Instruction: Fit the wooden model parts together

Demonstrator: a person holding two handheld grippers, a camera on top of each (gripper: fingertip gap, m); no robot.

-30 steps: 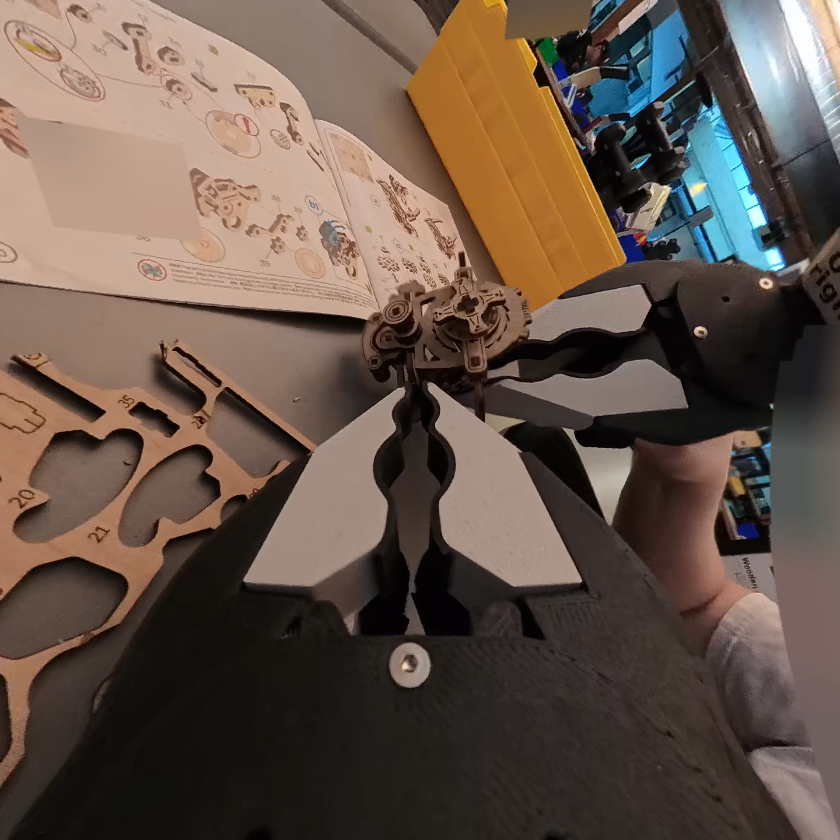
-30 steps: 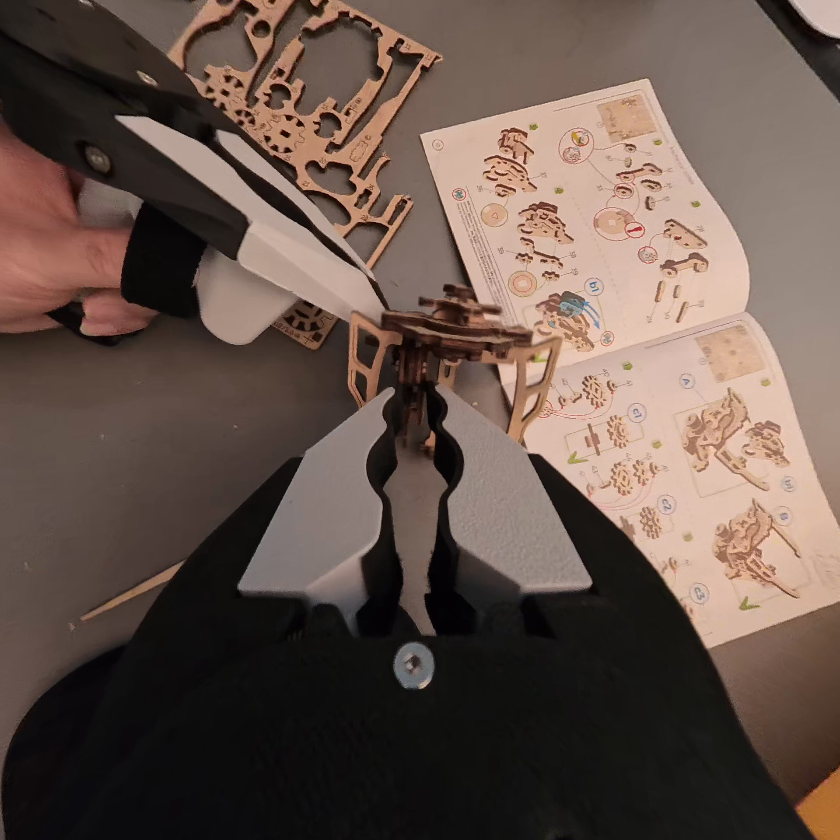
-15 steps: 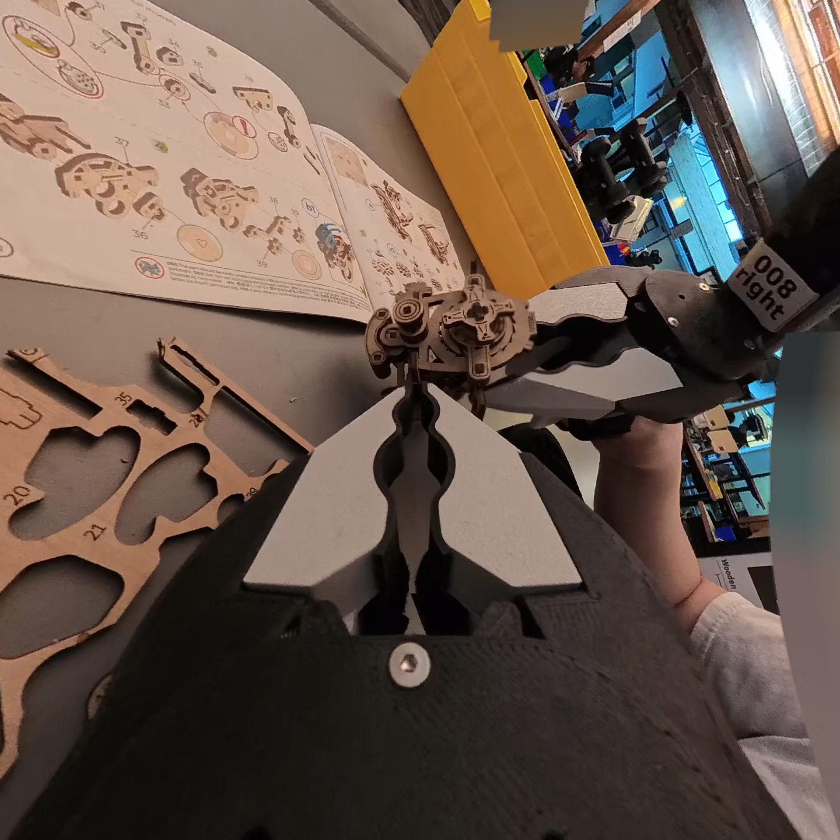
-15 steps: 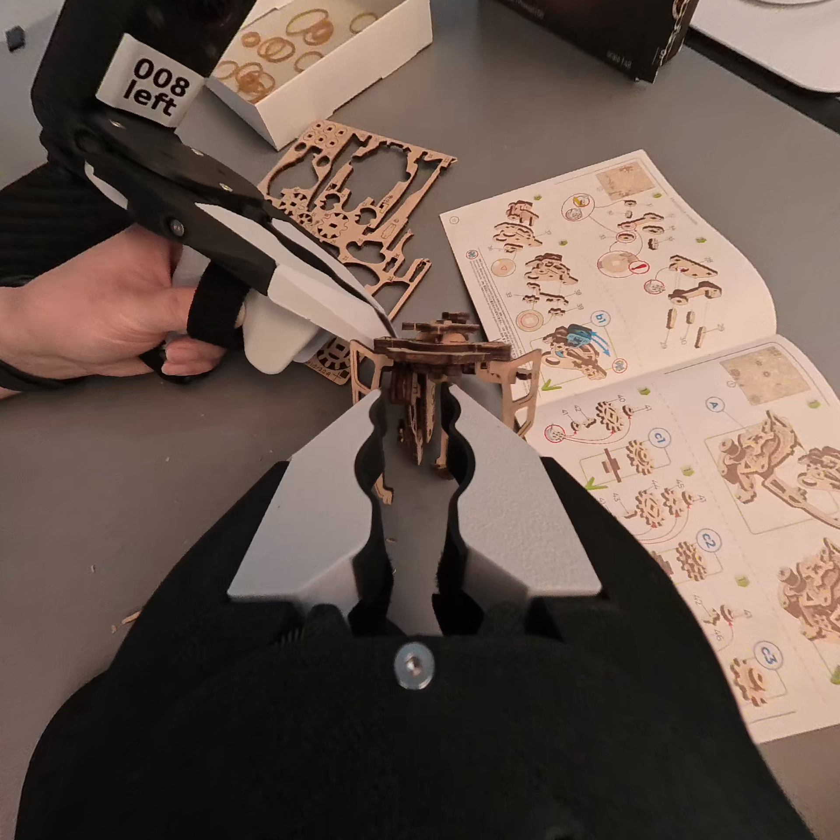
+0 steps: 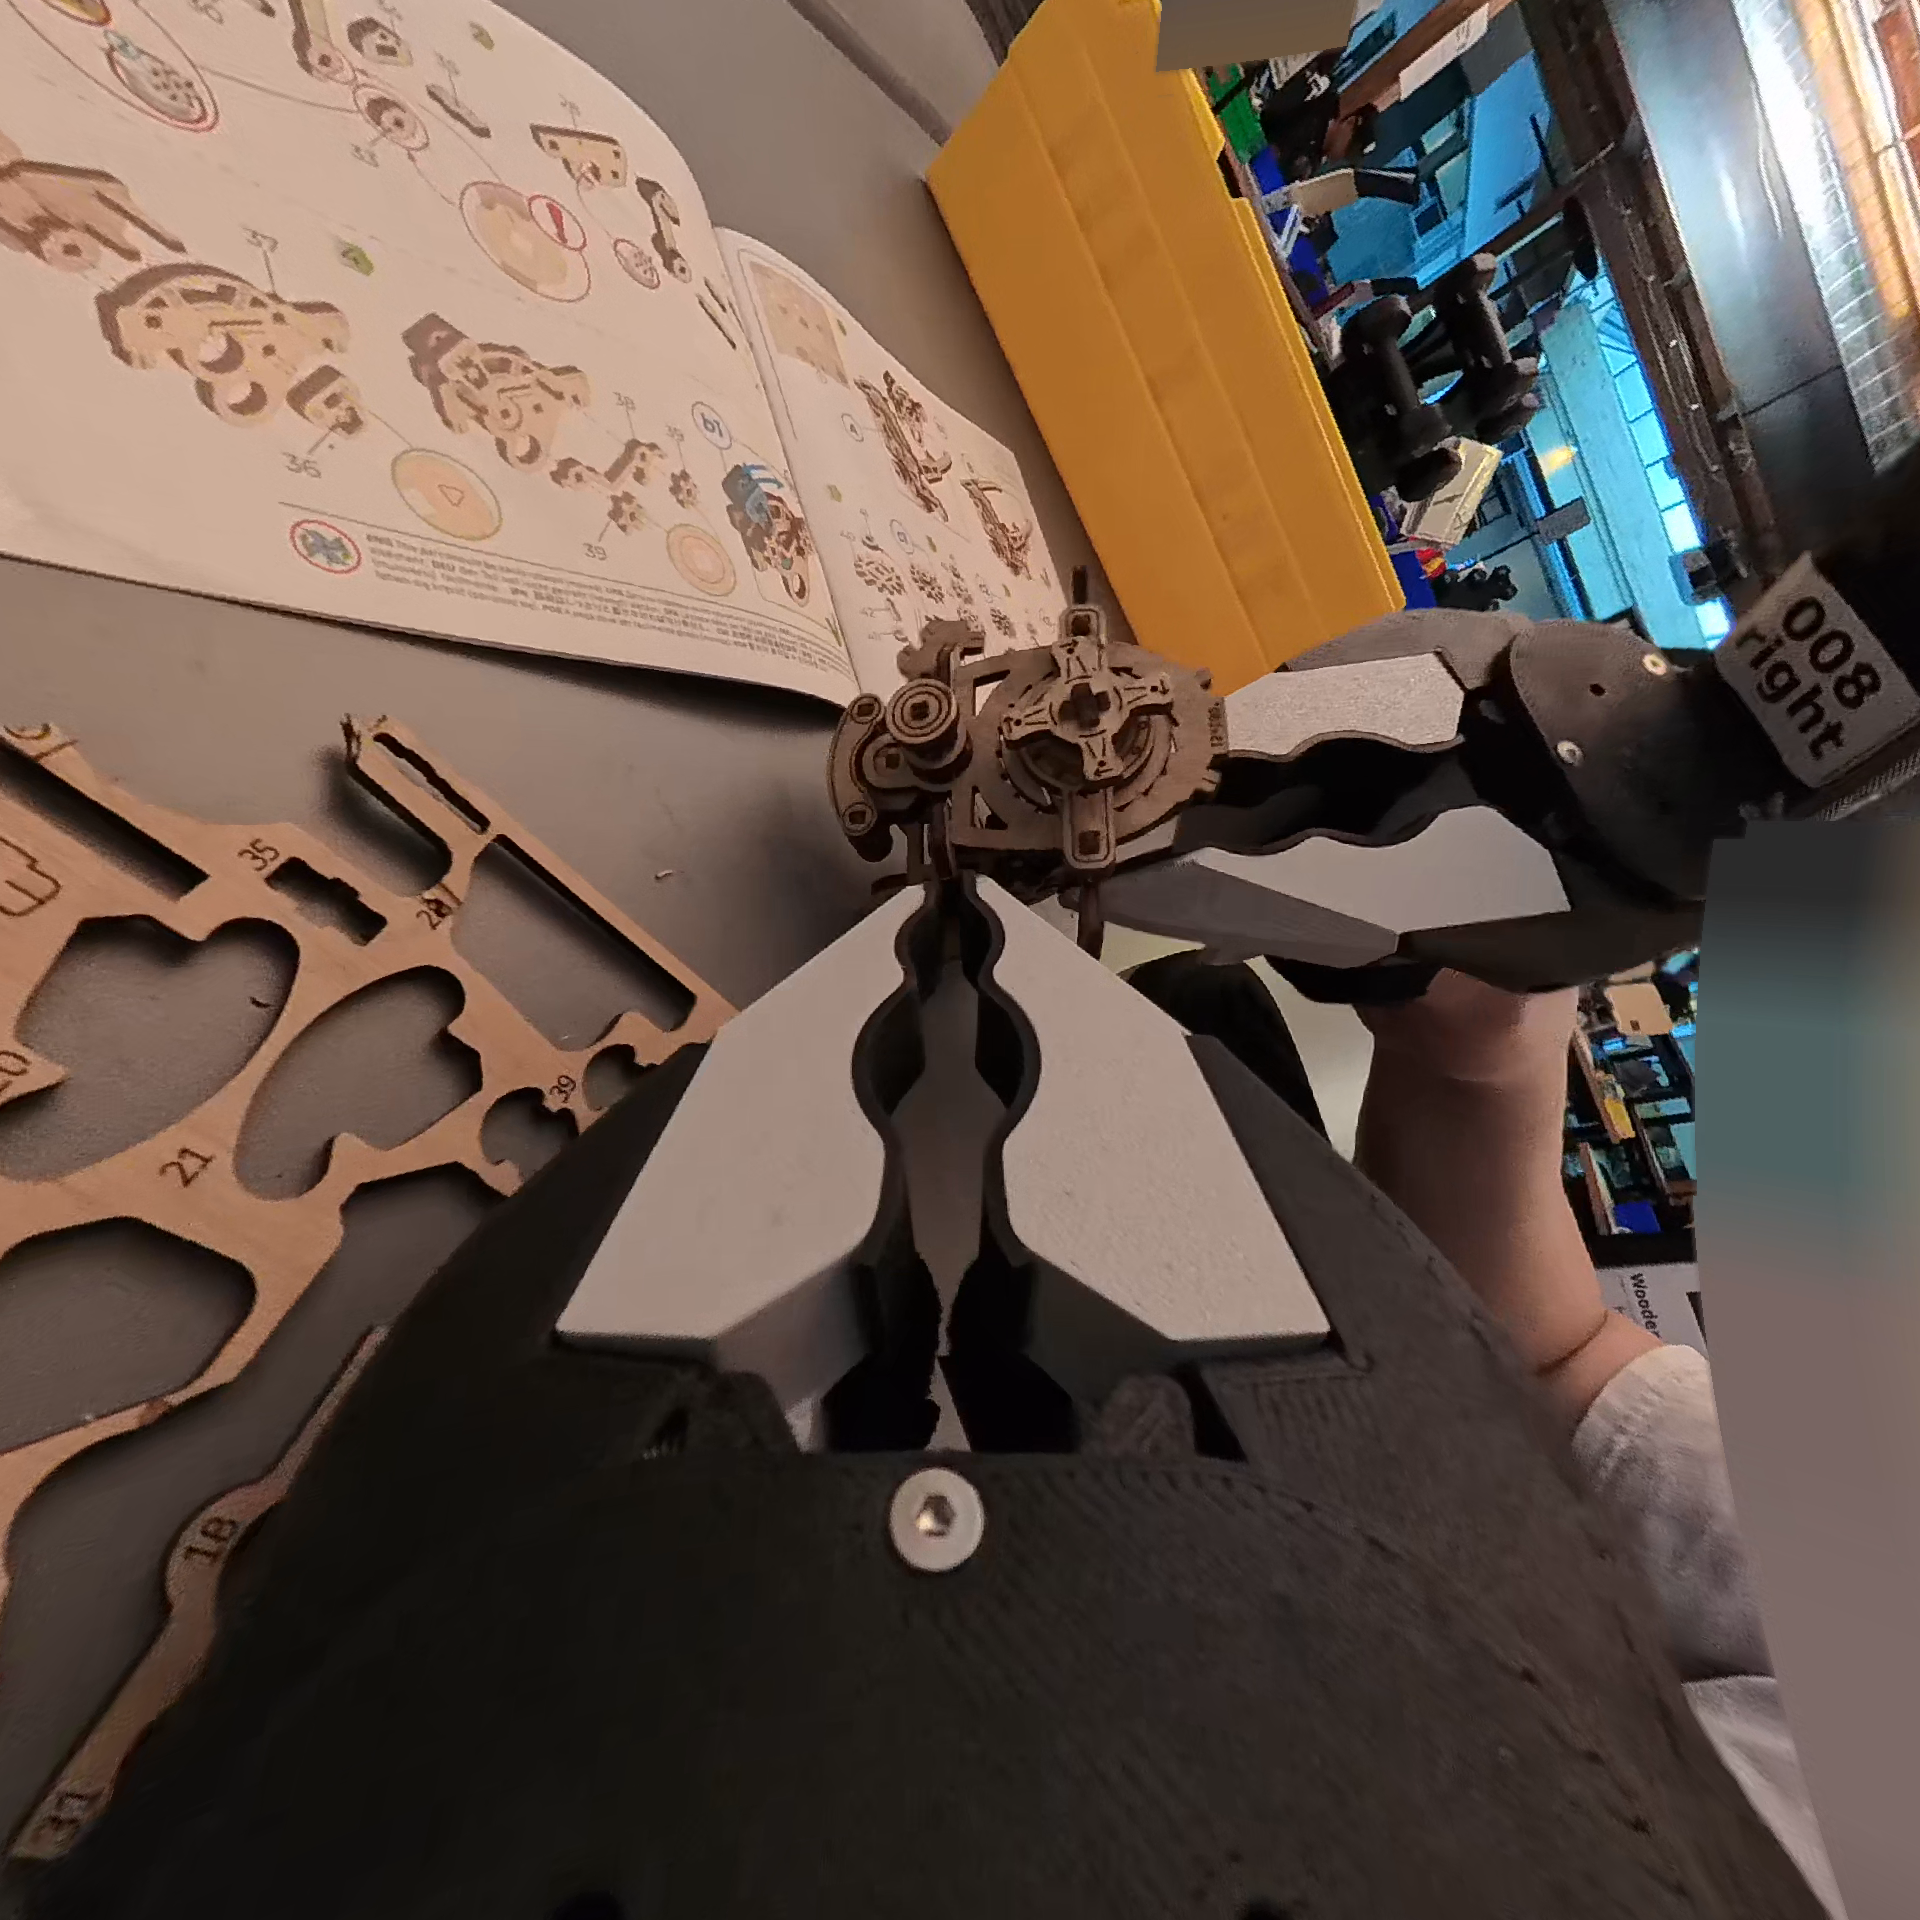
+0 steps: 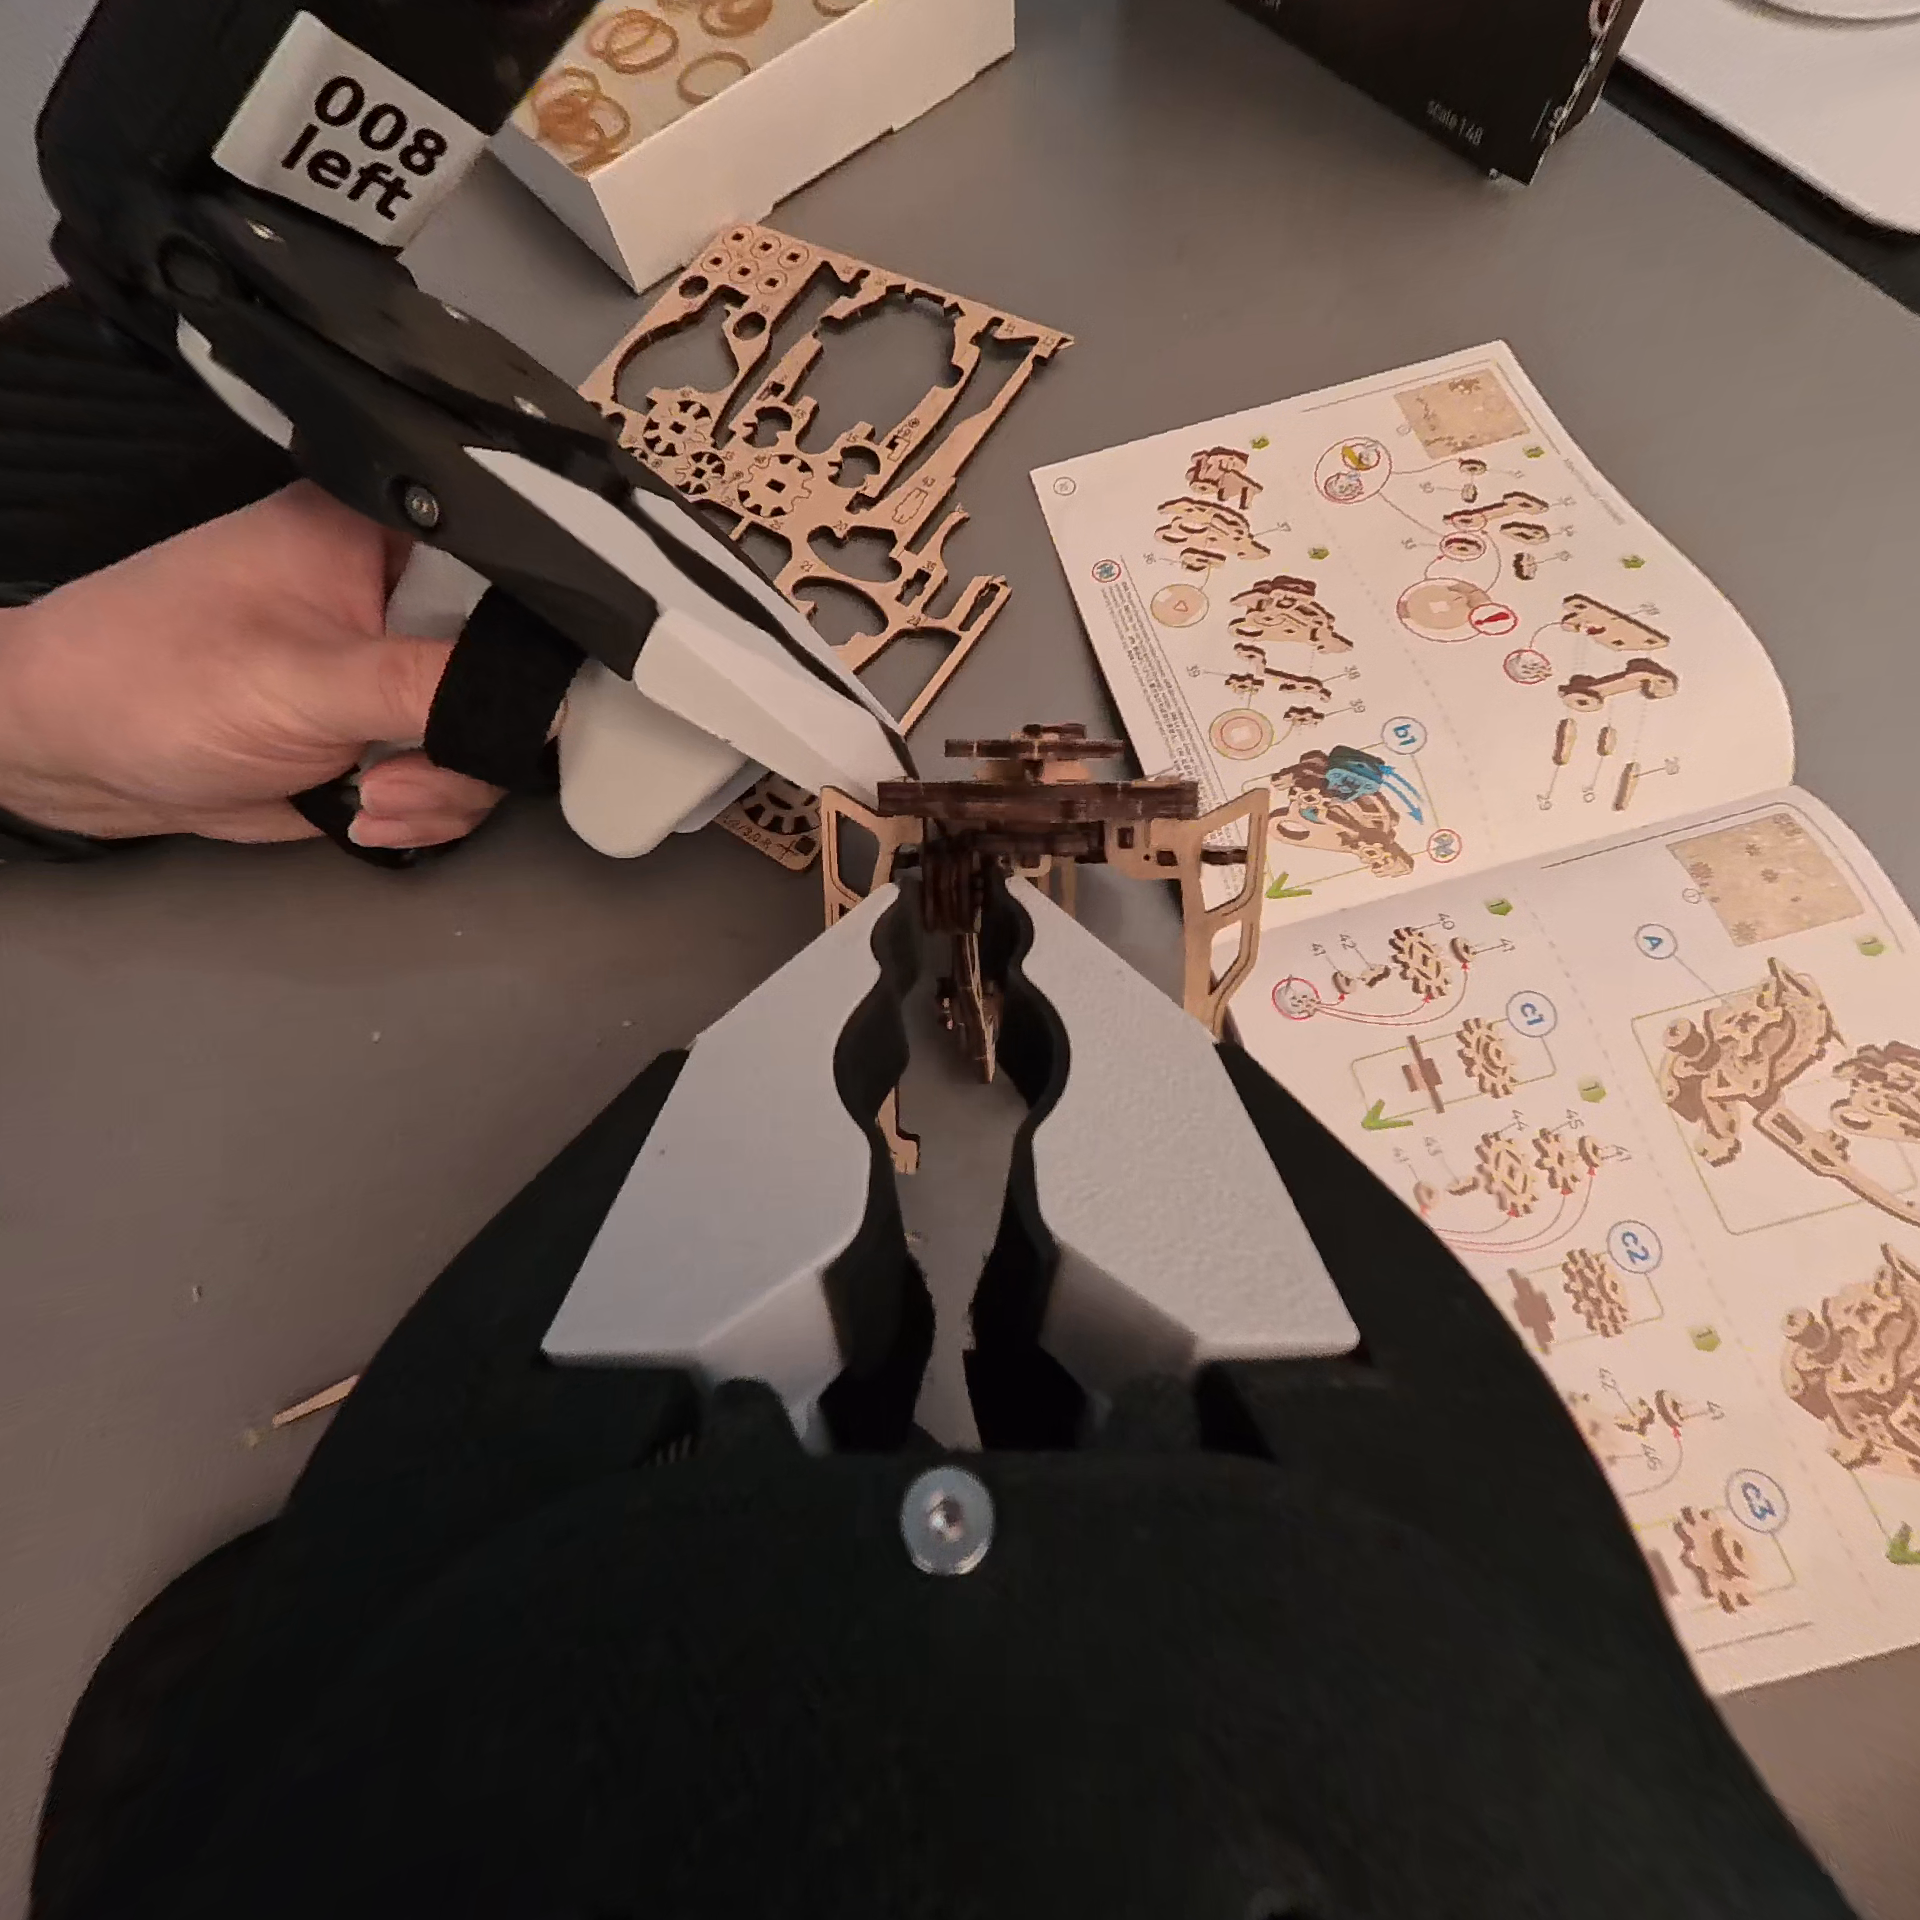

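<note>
Gripping the wooden model (image 5: 1023, 769) from two sides, both tools meet at it above the grey table (image 6: 312, 1091). Left hand-held gripper (image 5: 948, 891): jaws nearly together, tips pinching a thin wooden piece at the model's lower left edge. In the right wrist view the same left hand-held gripper (image 6: 902, 764) comes in from the upper left, its tip touching the left end of the model's dark top plate. Right hand-held gripper (image 6: 954, 902): jaws narrowed around a stack of wooden pieces hanging under the top plate, clamped on it. In the left wrist view the right hand-held gripper (image 5: 1153, 821) reaches in from the right, fingers on either side of the model's round geared section.

Wooden model (image 6: 1039, 805) seen side-on: flat dark plate on top, light wooden legs at both ends pointing down; whether the legs touch the table cannot be told.

A person's hand (image 6: 197, 675) holds the left tool's handle; a forearm (image 5: 1455, 1143) in a light sleeve sits below the right tool.

Open instruction booklet (image 6: 1455, 831) lies on the table to the right of the model, partly behind it. Punched-out wooden parts sheet (image 6: 831, 457) lies flat beyond the model; the near one, wooden sheet (image 5: 208, 1039), shows in the left wrist view. White box (image 6: 748, 94) with rings at the far edge, dark box (image 6: 1455, 62) further right. Yellow bin (image 5: 1164, 353) stands past the booklet. A thin wooden stick (image 6: 312, 1397) lies on the table at left.
</note>
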